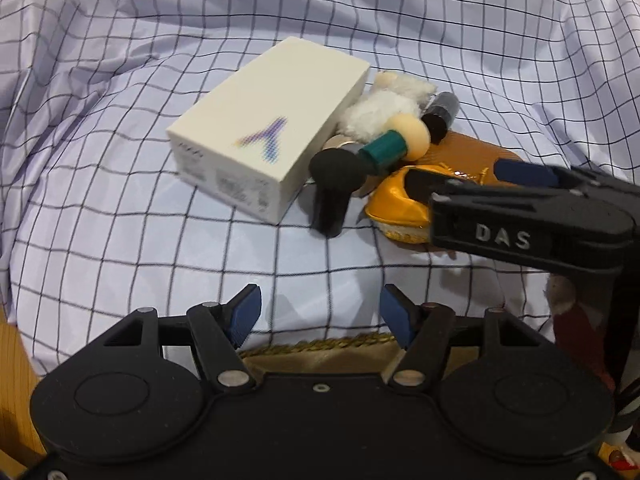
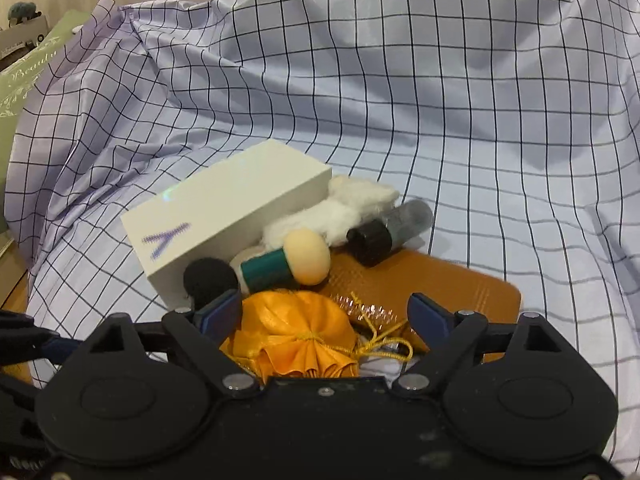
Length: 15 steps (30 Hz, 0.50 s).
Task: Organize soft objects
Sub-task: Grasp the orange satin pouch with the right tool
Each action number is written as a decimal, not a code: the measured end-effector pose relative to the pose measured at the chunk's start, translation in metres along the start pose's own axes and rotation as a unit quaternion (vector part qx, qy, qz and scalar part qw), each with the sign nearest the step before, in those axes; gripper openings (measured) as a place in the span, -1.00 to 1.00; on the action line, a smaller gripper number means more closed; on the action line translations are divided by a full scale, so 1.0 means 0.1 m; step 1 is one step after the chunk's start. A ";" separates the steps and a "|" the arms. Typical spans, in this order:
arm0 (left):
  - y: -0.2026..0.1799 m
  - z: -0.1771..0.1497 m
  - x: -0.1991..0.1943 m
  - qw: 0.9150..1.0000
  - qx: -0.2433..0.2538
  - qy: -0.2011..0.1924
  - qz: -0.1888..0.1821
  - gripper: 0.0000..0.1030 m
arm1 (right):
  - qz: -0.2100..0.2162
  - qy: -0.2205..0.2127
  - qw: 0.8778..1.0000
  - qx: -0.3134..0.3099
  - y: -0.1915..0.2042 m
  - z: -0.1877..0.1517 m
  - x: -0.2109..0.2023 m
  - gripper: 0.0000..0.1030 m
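A heap of small things lies on the checked cloth [image 2: 440, 100]. It holds a white box [image 2: 224, 216], a white fluffy toy [image 2: 340, 208], a teal-handled sponge puff [image 2: 288, 264], a black puff [image 2: 208, 280], a dark capped bottle [image 2: 388, 232] and a flat brown mat [image 2: 440, 280]. A yellow satin pouch [image 2: 296, 336] sits at the heap's near edge. My right gripper [image 2: 324, 312] stands open around the pouch, its right pad clear of the fabric. From the left wrist view the right gripper [image 1: 472, 178] reaches over the pouch [image 1: 392, 204]. My left gripper [image 1: 320, 312] hangs open above bare cloth, nearer than the box [image 1: 264, 132].
The cloth [image 1: 120, 160] rises in folds behind and left of the heap. A tan edge with braided trim [image 1: 320, 346] shows under my left gripper. A green book or box [image 2: 24, 76] stands at the far left, with wood [image 1: 12, 360] beyond the cloth's edge.
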<state>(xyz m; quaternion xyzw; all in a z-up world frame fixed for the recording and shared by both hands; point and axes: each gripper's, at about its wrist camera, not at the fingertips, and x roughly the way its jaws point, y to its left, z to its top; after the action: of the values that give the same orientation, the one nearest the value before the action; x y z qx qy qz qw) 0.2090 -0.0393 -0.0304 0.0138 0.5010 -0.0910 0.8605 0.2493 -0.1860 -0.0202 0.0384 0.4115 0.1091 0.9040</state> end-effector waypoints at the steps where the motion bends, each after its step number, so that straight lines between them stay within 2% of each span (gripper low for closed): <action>1: 0.03 -0.01 -0.01 1.000 -0.004 0.000 0.000 0.20 | 0.004 0.003 1.000 0.003 0.00 -0.02 -0.02 0.70; 6: 0.13 -0.05 -0.03 1.000 -0.015 -0.002 0.000 0.20 | -0.002 0.004 1.000 -0.013 0.07 -0.14 -0.12 0.70; 11: 0.21 -0.09 -0.04 1.000 -0.025 -0.001 0.001 0.20 | 0.000 -0.003 1.000 -0.021 0.12 -0.10 -0.13 0.72; 15: 0.28 -0.12 -0.06 0.999 -0.032 -0.001 0.003 0.20 | 0.001 -0.004 0.999 -0.040 0.21 -0.06 -0.09 0.93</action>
<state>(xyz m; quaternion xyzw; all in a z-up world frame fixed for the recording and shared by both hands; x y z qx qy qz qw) 0.2004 -0.0095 -0.0326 -0.0128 0.5030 -0.0725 0.8611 0.2356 -0.1676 -0.0135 0.0032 0.4035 0.1257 0.9063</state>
